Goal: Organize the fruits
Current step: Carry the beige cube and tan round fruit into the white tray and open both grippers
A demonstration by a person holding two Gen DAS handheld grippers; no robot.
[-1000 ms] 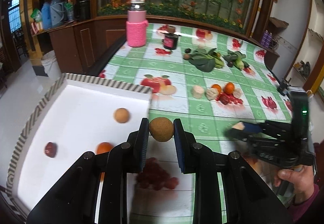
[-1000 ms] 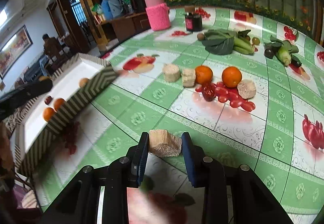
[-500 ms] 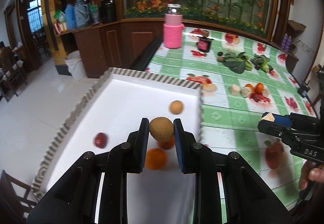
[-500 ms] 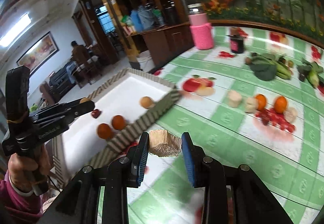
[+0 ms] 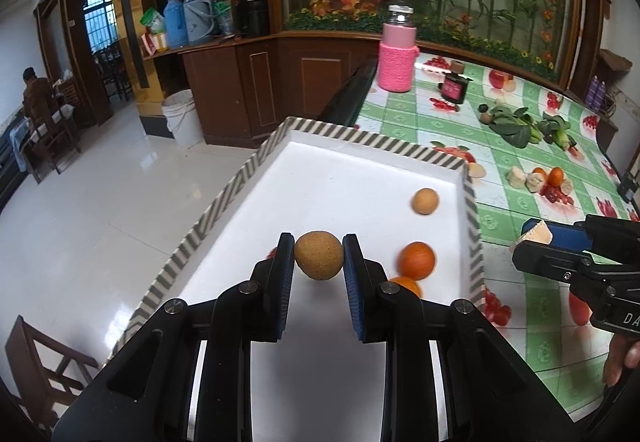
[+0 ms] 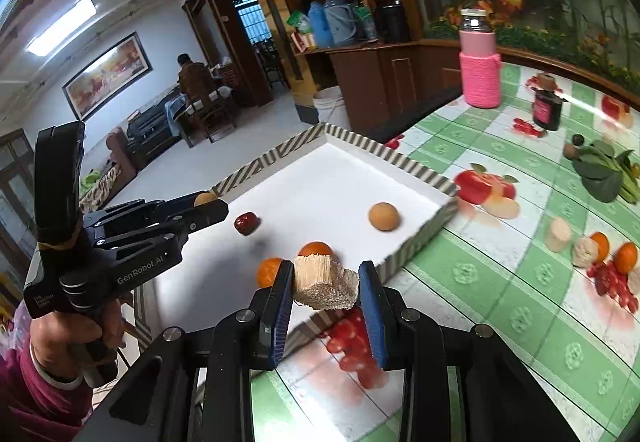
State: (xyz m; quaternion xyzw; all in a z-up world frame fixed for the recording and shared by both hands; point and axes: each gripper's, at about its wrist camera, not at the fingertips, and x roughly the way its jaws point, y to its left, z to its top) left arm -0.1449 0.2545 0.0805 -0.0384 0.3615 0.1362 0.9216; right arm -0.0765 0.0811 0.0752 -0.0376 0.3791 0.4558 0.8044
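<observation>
My left gripper (image 5: 318,258) is shut on a round brown fruit (image 5: 318,255) and hangs over the white tray (image 5: 344,170) with the striped rim. In the tray lie a tan round fruit (image 5: 425,201), two oranges (image 5: 417,260) and a small dark red fruit (image 6: 245,223). My right gripper (image 6: 326,284) is shut on a pale fibrous chunk (image 6: 325,282) above the tray's near right rim (image 6: 416,246). The left gripper (image 6: 208,204) also shows in the right wrist view, over the tray's left side.
On the fruit-print tablecloth (image 6: 500,322) lie more oranges (image 6: 625,257), pale chunks (image 6: 558,234) and leafy greens (image 6: 600,174). A pink-sleeved bottle (image 6: 479,76) and a dark jar (image 6: 547,109) stand further back. The tray overhangs the table edge above a tiled floor (image 5: 80,210).
Both grippers have swung left, from over the tablecloth to the tray, each still holding its piece. The left one now hangs over the tray's middle, the right one at its rim.
</observation>
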